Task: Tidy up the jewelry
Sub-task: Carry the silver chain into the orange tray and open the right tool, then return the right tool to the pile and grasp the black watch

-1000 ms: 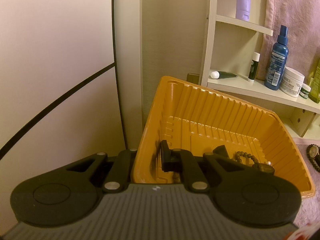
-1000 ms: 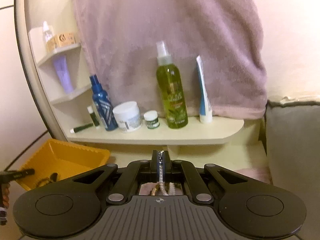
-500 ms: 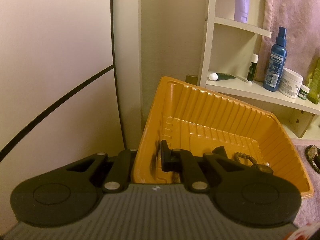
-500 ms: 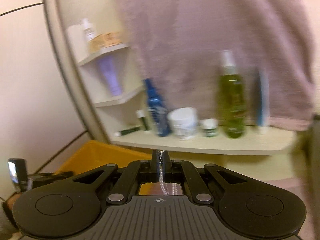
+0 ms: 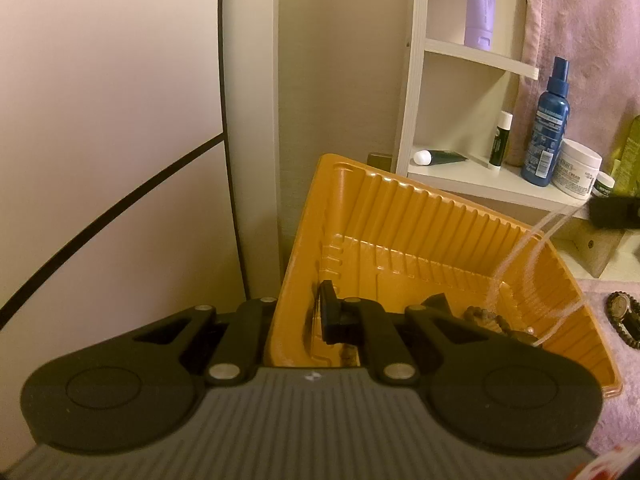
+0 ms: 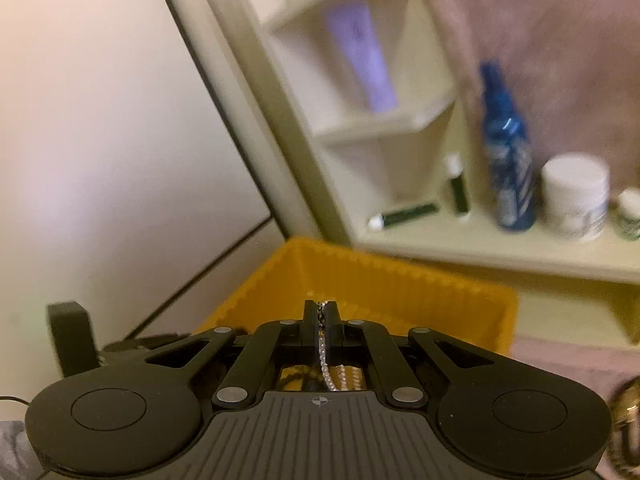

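An orange ribbed tray (image 5: 420, 216) stands tilted, with my left gripper (image 5: 298, 320) shut on its near-left wall. A dark beaded bracelet (image 5: 486, 316) lies in the tray's right corner. My right gripper (image 6: 321, 314) is shut on a pearl necklace (image 6: 326, 364) and holds it above the tray (image 6: 360, 280). In the left wrist view the necklace (image 5: 520, 248) blurs as pale strands that hang from the right gripper's tip (image 5: 614, 210) into the tray. A watch or dark bracelet (image 5: 624, 316) lies on the pink cloth to the right of the tray.
A cream shelf (image 5: 492, 178) behind the tray holds a blue spray bottle (image 5: 546, 136), a white cream jar (image 5: 578, 168), small tubes and a green bottle. A purple tube (image 5: 480, 0) stands on the upper shelf. A pink towel (image 5: 580, 40) hangs behind. A wall lies to the left.
My right gripper has swung left with the necklace, from facing the shelf to over the tray. The necklace now hangs into the tray. My left gripper still holds the tray wall.
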The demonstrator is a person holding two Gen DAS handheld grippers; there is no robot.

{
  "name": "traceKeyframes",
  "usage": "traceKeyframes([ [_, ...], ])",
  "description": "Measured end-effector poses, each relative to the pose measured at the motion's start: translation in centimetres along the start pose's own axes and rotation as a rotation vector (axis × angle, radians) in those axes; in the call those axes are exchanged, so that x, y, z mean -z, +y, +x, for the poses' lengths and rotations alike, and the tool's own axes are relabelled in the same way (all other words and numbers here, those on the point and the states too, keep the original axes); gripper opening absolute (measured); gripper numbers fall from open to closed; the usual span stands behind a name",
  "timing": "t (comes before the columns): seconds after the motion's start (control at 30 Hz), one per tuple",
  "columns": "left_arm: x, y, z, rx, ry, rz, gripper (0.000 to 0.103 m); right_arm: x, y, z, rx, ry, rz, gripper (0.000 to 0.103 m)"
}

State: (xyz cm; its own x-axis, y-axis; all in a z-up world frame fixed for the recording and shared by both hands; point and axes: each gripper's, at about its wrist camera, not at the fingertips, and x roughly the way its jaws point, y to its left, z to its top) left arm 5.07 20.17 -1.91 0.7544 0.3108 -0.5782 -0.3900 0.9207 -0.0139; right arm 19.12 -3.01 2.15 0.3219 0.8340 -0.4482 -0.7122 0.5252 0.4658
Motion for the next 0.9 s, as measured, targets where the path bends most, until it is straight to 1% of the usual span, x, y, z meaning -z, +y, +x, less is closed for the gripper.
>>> traceKeyframes([
  [0.1,0.1,0.0,-0.1,0.0,-0.001,0.0,0.008,0.9,0.0,2.3,0.02,0.068,0.013,0.003],
  [0.23,0.1,0.1,-0.1,0.001,0.001,-0.006,0.008,2.1,0.1,3.4,0.041,0.122,-0.012,0.006],
  [0.3,0.0,0.1,-0.1,0.001,0.001,-0.006,0.008,2.3,0.1,3.3,0.04,0.121,-0.016,0.016],
  [0.37,0.0,0.1,-0.1,0.0,0.001,-0.007,0.008,2.5,-0.1,3.0,0.046,0.106,-0.006,0.042],
  [0.4,0.0,0.1,-0.1,0.0,0.002,-0.008,0.008,2.4,-0.1,2.6,0.044,0.096,0.0,0.047],
  [0.53,-0.1,0.0,-0.1,-0.002,0.004,-0.012,0.008,2.6,-0.4,0.8,0.043,0.07,0.021,0.049],
  [0.7,-0.1,0.0,0.0,-0.002,0.004,-0.014,0.008,3.9,-1.7,-2.7,0.082,0.043,0.053,0.05],
  [0.77,-0.2,0.0,0.0,-0.003,0.005,-0.011,0.008,4.9,-2.7,-4.2,0.122,0.043,0.064,0.05],
  [0.9,-0.2,0.0,0.0,-0.006,0.005,-0.012,0.008,6.8,-5.4,-7.2,0.23,0.051,0.088,0.051],
])
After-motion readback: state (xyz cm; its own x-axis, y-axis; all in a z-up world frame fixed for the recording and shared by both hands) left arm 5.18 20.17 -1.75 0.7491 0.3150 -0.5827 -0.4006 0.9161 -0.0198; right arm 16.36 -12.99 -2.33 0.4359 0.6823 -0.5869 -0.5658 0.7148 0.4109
